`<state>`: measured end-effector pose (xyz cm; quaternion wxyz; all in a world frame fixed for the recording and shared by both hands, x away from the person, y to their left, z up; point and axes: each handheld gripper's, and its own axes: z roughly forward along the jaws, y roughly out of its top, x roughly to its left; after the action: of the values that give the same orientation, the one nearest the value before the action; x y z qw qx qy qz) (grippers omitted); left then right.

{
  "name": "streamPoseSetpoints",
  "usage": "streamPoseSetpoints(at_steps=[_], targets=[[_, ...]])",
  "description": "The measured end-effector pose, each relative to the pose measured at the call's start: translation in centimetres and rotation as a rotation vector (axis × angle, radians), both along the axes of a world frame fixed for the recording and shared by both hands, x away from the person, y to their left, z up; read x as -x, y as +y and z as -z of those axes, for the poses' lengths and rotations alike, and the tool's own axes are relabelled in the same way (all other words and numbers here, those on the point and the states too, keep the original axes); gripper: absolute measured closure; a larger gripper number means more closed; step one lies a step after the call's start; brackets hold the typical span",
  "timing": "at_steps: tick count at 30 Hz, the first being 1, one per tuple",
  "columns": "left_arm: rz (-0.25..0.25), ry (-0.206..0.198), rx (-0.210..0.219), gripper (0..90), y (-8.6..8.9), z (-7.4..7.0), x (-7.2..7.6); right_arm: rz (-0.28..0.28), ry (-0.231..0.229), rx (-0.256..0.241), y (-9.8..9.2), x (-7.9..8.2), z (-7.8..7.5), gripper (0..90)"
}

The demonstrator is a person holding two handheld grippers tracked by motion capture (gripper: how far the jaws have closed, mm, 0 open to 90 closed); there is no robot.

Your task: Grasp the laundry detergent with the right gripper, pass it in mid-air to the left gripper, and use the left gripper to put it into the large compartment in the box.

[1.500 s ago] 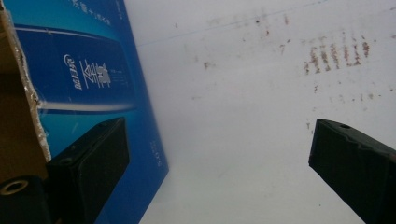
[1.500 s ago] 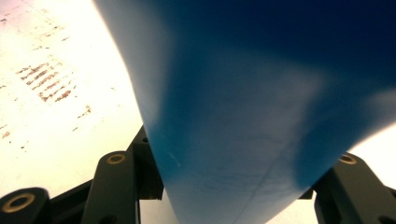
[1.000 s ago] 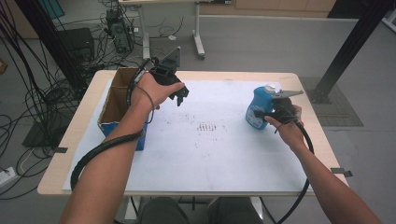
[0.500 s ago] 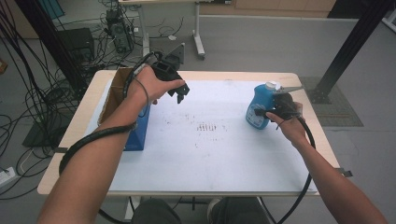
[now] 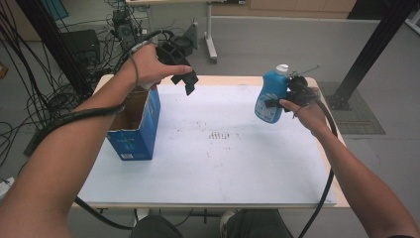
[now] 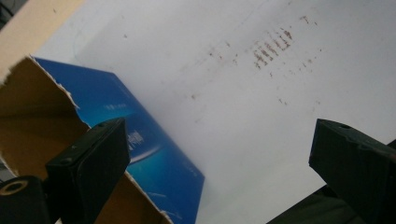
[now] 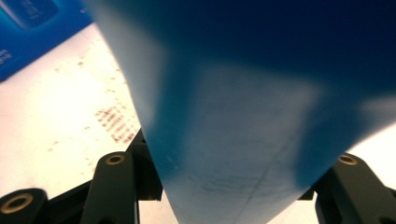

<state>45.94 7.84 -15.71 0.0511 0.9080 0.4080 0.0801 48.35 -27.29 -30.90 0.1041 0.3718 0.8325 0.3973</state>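
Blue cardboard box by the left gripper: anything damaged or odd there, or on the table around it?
Yes. The open blue cardboard box has a ragged, torn top edge, clearest in the left gripper view. The white table top also carries a patch of small brown marks near its middle. Nothing looks spilled.

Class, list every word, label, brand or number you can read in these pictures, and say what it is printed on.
No text here can be quoted.
Blue carton: small white print low on its side, too small to read.
Same carton in the left gripper view: faint white lettering, blurred.
Blue bottle in the right claw: no legible label.
Table: brown smudges, not writing.
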Motion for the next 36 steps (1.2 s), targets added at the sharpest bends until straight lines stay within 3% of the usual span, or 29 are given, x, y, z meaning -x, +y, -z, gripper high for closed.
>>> streamPoseSetpoints(at_steps=[2,8,11,17,20,21,22,27,36], targets=[[0.053,-0.006,-0.013,5.5,0.0,-0.8,0.0,-0.026,-0.001,0.003,0.7,-0.2,-0.8,44.3],[0.115,-0.015,-0.012,5.4,0.3,-2.3,0.0,-0.116,-0.009,0.017,3.5,-0.6,-2.9,44.2],[0.151,-0.024,-0.011,5.3,0.5,-3.2,0.1,-0.151,-0.016,0.016,4.5,-0.6,-3.3,44.1],[0.228,-0.039,-0.001,5.2,0.4,-4.9,0.6,-0.277,-0.041,0.033,8.4,-0.5,-4.1,44.1],[0.252,-0.045,-0.019,5.3,0.3,-5.3,0.8,-0.312,-0.043,0.033,9.4,-0.4,-4.1,44.1],[0.265,-0.048,-0.023,5.4,0.2,-5.5,0.9,-0.352,-0.049,0.034,10.4,-0.2,-4.0,44.1],[0.276,-0.045,-0.022,5.4,0.2,-5.6,1.0,-0.352,-0.049,0.034,10.4,-0.2,-4.0,44.1],[0.326,-0.033,-0.023,5.4,0.1,-6.0,1.5,-0.454,-0.061,0.030,13.2,0.4,-3.5,44.1],[0.388,0.001,-0.055,5.1,-0.9,-5.1,2.3,-0.592,-0.099,0.019,16.7,1.5,-3.2,44.1]])
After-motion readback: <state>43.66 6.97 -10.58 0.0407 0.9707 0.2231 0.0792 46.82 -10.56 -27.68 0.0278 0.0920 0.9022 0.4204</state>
